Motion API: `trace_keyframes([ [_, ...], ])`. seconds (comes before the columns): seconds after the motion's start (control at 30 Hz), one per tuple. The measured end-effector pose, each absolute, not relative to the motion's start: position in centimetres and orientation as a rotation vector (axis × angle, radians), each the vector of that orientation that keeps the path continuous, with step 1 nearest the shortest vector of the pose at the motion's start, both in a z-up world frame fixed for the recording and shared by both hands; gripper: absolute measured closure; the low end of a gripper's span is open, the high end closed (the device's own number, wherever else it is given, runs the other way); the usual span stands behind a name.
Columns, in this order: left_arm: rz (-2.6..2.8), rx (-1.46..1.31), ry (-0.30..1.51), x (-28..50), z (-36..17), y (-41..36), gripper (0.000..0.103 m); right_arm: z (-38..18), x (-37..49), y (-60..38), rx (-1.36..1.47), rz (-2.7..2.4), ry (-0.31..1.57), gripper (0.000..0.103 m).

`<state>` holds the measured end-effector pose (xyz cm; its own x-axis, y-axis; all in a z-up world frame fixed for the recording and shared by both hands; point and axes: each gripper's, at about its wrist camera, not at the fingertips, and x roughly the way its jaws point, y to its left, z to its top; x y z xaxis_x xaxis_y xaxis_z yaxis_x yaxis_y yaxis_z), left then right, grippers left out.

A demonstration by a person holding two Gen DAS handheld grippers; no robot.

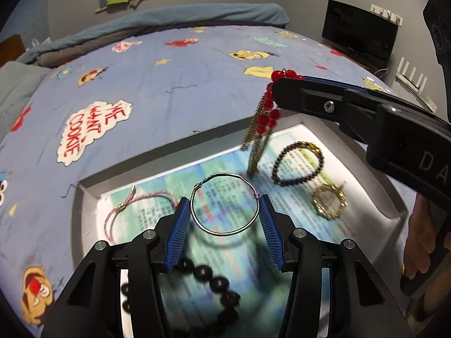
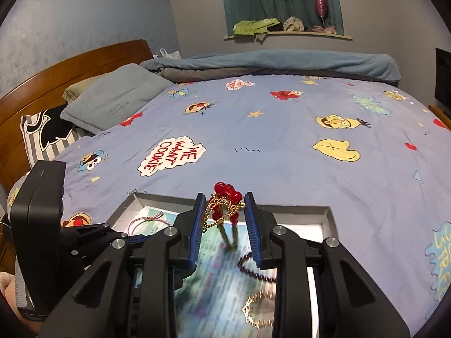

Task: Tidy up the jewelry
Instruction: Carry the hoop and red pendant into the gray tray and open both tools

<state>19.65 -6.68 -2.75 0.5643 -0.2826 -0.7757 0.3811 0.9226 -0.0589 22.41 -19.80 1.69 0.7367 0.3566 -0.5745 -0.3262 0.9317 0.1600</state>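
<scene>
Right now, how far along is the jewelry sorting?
Done, apparently: several pieces lie in the gray tray: pink cord bracelet, dark bead bracelet, gold brooch, black bead bracelet.
In hand: the right gripper holds the red bead and gold tassel piece above the tray.
Left: setting it down. The left gripper is open around the silver hoop.

Right claw [image 2: 224, 211] clamping red-bead gold ornament [image 2: 224, 201], chains dangling over grey tray [image 2: 327, 214], blue bedsheet [image 2: 282, 146]
</scene>
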Motion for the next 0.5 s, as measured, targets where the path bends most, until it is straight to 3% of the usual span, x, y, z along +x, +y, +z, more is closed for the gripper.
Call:
trace_keyframes([
  [0.5,-0.362,0.097,0.99,22.6,-4.8,-6.8,0.051,-1.5,25.5,-19.9,0.012,0.308,0.814,0.075],
])
